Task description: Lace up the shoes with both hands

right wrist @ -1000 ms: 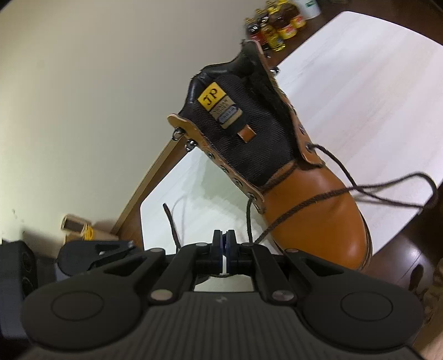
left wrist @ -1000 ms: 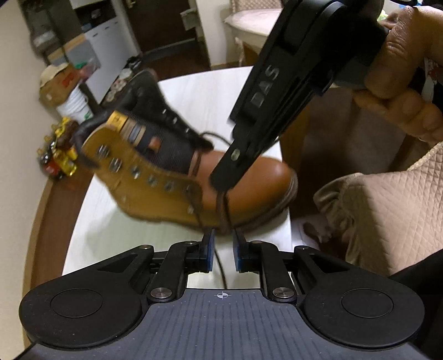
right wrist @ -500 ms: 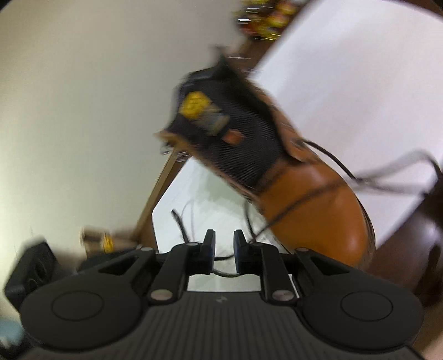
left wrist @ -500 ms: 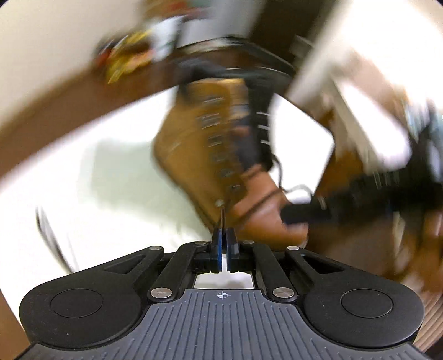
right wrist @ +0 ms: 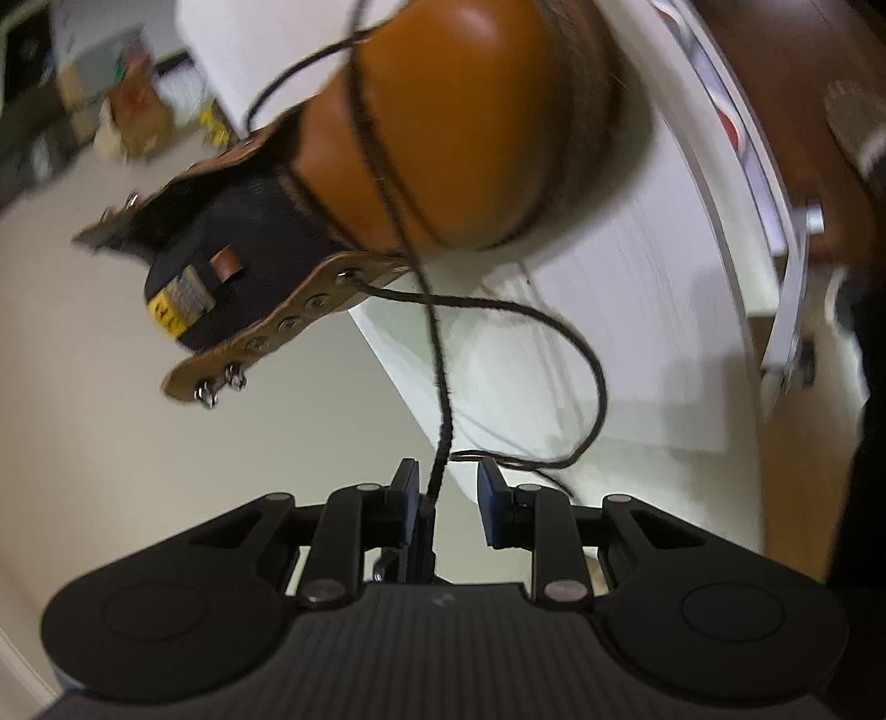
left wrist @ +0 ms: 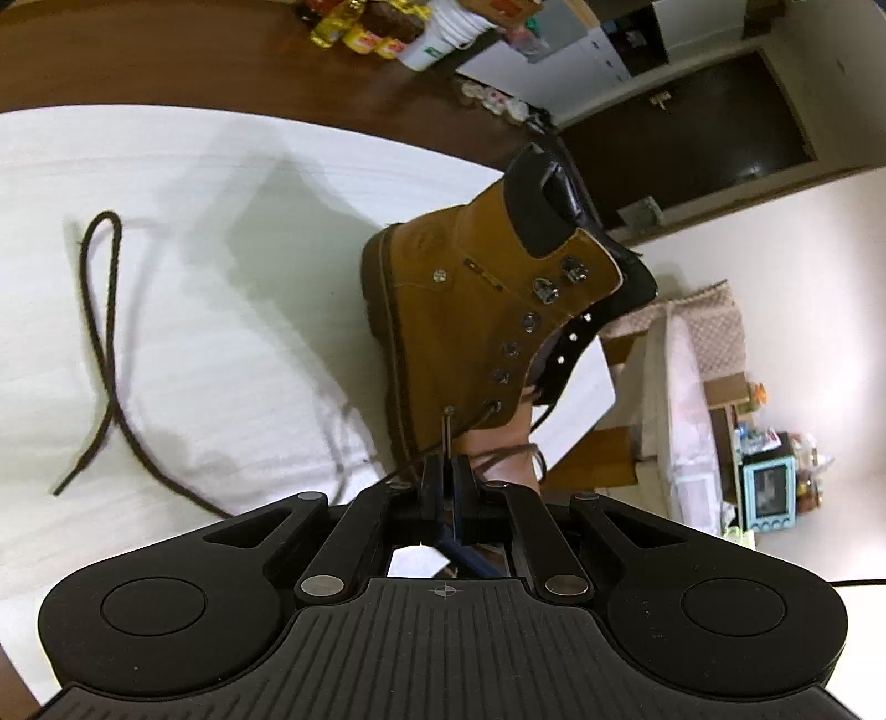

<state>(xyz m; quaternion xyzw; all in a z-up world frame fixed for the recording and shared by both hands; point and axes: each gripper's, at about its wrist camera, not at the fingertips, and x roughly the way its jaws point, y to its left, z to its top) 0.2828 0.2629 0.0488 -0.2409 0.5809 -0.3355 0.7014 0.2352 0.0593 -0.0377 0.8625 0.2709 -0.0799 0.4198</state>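
Free room: bare white table [left wrist: 194, 310], left half of the left wrist view, broken only by a looped dark lace end [left wrist: 102, 332] lying flat at far left.
Obstacles: tan boot [left wrist: 470, 327], centre-right, just beyond the fingertips; bottles and a white bucket [left wrist: 437, 39] along the top edge.
Right wrist view: boot toe [right wrist: 465, 127] fills the upper centre; lace loop [right wrist: 576, 365] hangs across the middle; pale wall at lower left.

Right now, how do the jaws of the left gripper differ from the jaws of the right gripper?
The left gripper has its jaws shut on the lace tip, near the boot; the right gripper has just been opening, jaws apart. Its lace hangs loose between them, unpinched. Both point at the boot.
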